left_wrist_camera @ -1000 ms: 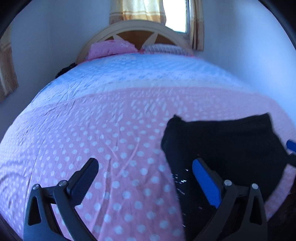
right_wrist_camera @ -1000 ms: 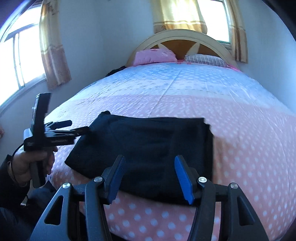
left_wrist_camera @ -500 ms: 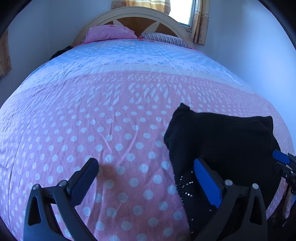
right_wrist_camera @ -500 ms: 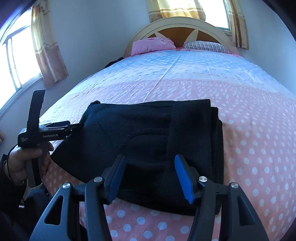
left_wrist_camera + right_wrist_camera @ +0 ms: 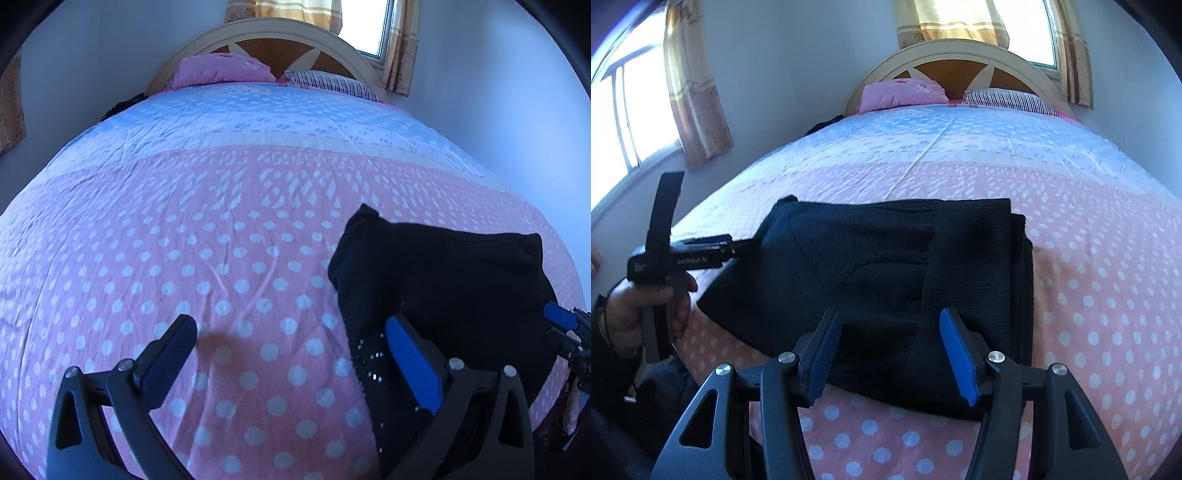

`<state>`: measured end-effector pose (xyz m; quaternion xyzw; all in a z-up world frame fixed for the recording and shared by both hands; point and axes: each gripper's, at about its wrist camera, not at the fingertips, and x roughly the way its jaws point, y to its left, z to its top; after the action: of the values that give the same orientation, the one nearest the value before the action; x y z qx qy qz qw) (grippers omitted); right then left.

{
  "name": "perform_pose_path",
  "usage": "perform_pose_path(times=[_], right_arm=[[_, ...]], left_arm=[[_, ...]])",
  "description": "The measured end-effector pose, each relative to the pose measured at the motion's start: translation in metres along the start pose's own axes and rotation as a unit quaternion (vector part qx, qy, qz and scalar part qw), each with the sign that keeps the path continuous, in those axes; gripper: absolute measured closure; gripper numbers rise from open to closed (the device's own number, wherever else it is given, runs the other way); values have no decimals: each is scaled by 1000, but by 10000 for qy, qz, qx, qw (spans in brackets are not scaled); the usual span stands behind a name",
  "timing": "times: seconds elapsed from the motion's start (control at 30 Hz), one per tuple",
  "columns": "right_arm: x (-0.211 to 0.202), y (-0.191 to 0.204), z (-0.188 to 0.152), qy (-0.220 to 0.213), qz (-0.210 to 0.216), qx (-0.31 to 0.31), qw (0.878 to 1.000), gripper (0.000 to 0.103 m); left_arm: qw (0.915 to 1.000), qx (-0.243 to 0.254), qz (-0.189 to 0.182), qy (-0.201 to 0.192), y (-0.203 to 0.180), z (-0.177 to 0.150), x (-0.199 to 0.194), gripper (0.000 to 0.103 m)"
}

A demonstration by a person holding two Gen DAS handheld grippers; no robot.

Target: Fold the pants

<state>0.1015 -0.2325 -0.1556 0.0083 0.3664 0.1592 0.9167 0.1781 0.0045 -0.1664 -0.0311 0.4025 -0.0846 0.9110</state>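
Both tools open | left tool (image 5: 291, 350) | right tool (image 5: 886, 332) | black pants (image 5: 886, 266) apparently folded | bedspread (image 5: 184, 240)

A bed (image 5: 1089, 258) covered by a pink, white-dotted quilt. Folded black pants (image 5: 886, 266) lie near its foot. Two pillows (image 5: 901, 94) rest at the headboard.
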Motion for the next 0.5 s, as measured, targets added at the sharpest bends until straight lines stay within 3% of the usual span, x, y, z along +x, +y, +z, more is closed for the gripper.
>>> perform_pose_path(times=[0.13, 0.27, 0.37, 0.5], right_arm=[[-6, -1, -4, 1, 16, -27, 10000, 45], [-25, -16, 4, -271, 211, 499, 9982, 43], [-39, -36, 14, -694, -31, 964, 9929, 36], [-30, -54, 25, -551, -463, 1195, 9902, 32]], left_arm=[[9998, -187, -100, -22, 4, -7, -8, 0], [9992, -231, -252, -209, -1, -8, -21, 0], [9992, -55, -295, -263, -14, -5, -25, 0], [9995, 154, -225, -186, -29, -2, -18, 0]])
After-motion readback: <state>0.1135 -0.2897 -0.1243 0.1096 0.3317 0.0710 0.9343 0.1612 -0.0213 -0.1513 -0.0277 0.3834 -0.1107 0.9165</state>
